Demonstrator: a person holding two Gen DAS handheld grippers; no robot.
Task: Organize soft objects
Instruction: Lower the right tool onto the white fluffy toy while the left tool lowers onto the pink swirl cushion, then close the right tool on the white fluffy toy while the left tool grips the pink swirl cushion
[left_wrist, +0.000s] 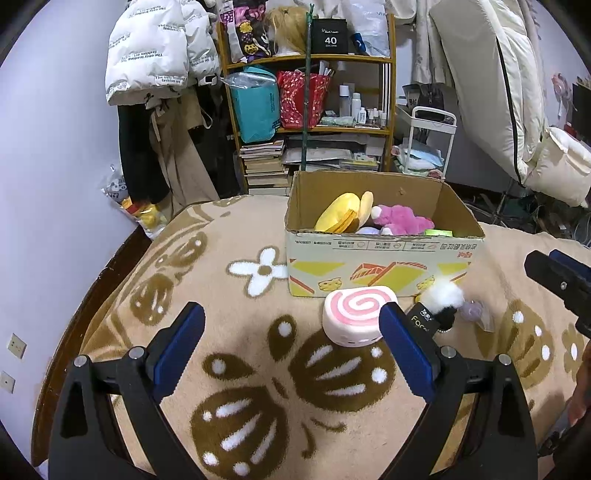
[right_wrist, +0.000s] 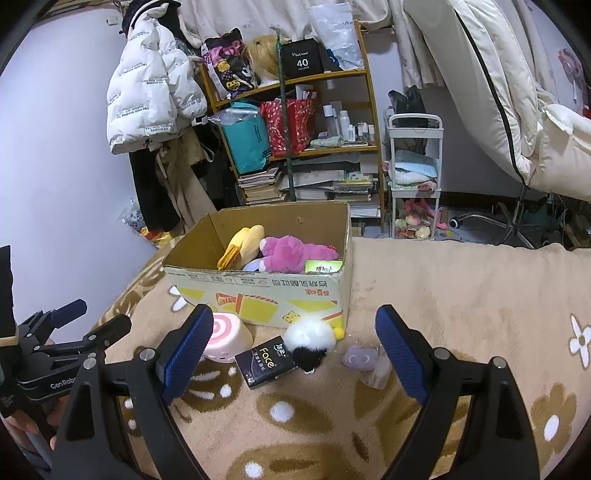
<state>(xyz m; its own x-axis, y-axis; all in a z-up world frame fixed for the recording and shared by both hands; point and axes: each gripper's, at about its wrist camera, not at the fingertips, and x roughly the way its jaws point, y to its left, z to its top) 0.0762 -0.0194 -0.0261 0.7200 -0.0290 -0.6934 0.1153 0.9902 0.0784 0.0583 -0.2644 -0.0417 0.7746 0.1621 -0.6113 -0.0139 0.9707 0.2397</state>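
Observation:
A cardboard box stands on the beige patterned blanket and holds a yellow plush and a pink plush. In front of it lie a pink swirl cushion, a black "Face" tissue pack, a white-and-black pompom and a small purple plush. My left gripper is open, just short of the cushion. My right gripper is open, with the tissue pack and pompom ahead between its fingers, untouched.
A green packet sits in the box's near right corner. Behind the bed stand a cluttered wooden shelf, a white cart and hanging jackets. The bed's dark wooden edge runs along the left by the wall.

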